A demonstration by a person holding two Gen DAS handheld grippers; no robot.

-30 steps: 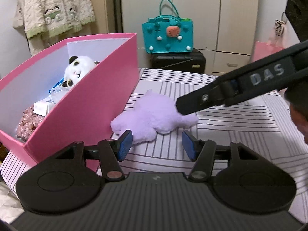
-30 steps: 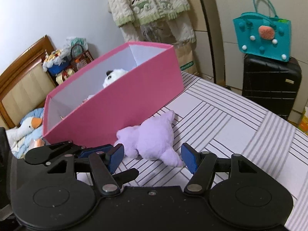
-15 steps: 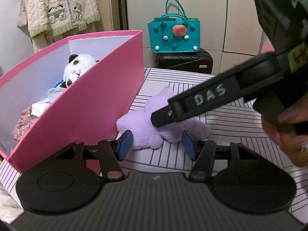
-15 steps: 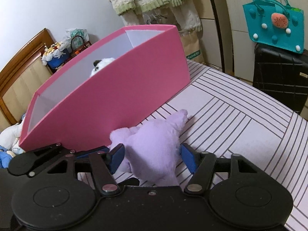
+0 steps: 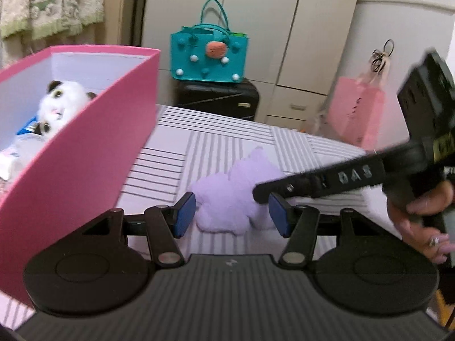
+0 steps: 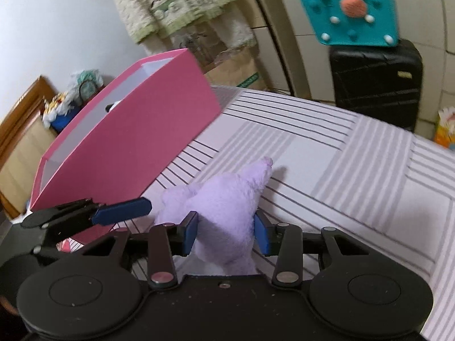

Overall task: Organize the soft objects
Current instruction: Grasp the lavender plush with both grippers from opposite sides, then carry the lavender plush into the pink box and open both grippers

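Observation:
A purple plush toy (image 6: 227,213) lies on the striped bedcover (image 6: 355,170) beside a pink box (image 6: 142,130). My right gripper (image 6: 226,234) has the toy between its blue pads; its jaws are closing and both pads press into the fur. In the left wrist view that gripper's finger (image 5: 327,179) reaches across the purple plush toy (image 5: 227,199) from the right. My left gripper (image 5: 231,218) hovers open just short of the toy, nothing between its fingers. Inside the pink box (image 5: 85,153) sits a panda plush (image 5: 61,99) with other soft items.
A person's hand (image 5: 421,216) holds the right gripper. A teal bag (image 5: 209,54) stands on a black suitcase (image 5: 219,99) beyond the bed's far edge, with a pink bag (image 5: 355,113) to the right. A wooden headboard (image 6: 20,130) is at the left.
My right gripper has come forward and down over the purple toy, and its jaws have narrowed from wide apart to pressing on it. The left gripper's view has swung a little; its jaws are unchanged.

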